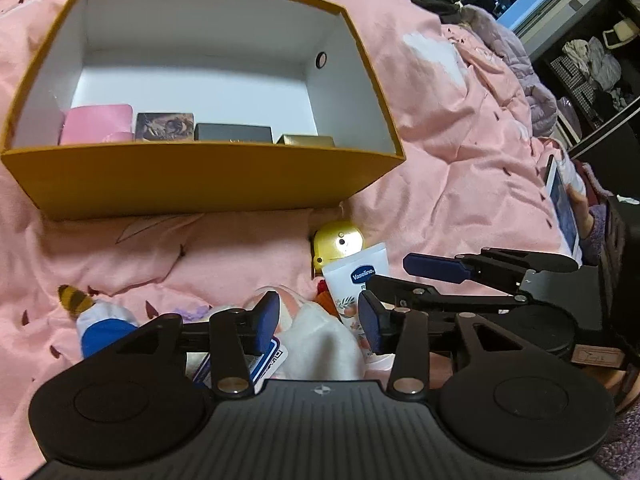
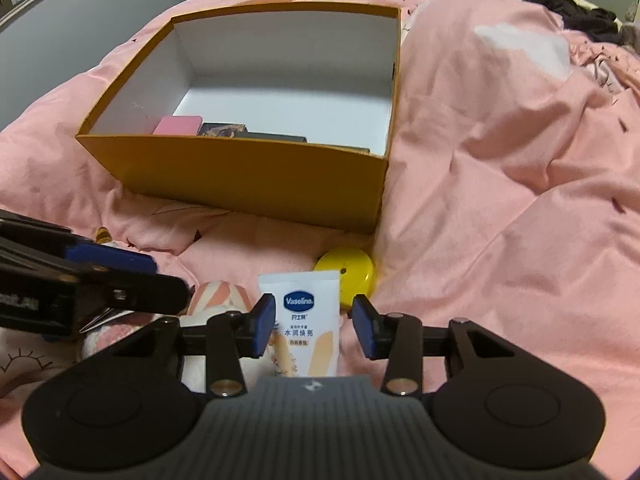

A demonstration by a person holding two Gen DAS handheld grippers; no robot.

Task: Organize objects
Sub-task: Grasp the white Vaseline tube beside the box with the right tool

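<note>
The right hand-held gripper (image 2: 315, 326) is seen part open, empty, straddling the cream tube (image 2: 306, 320) on the bed near the box (image 2: 240, 176). Tube judged light, soft, slippery; mid-body grip advised. The left hand-held gripper (image 1: 319, 322) is also part open, empty.

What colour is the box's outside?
Mustard yellow box, white inside; clearest in the right wrist view.

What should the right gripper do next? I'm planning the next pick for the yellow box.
Probably ease the right gripper down and close on the Vaseline tube. The tube already lies between its open blue pads, untouched, and the yellow box just beyond has bare floor behind its row of small items.
</note>
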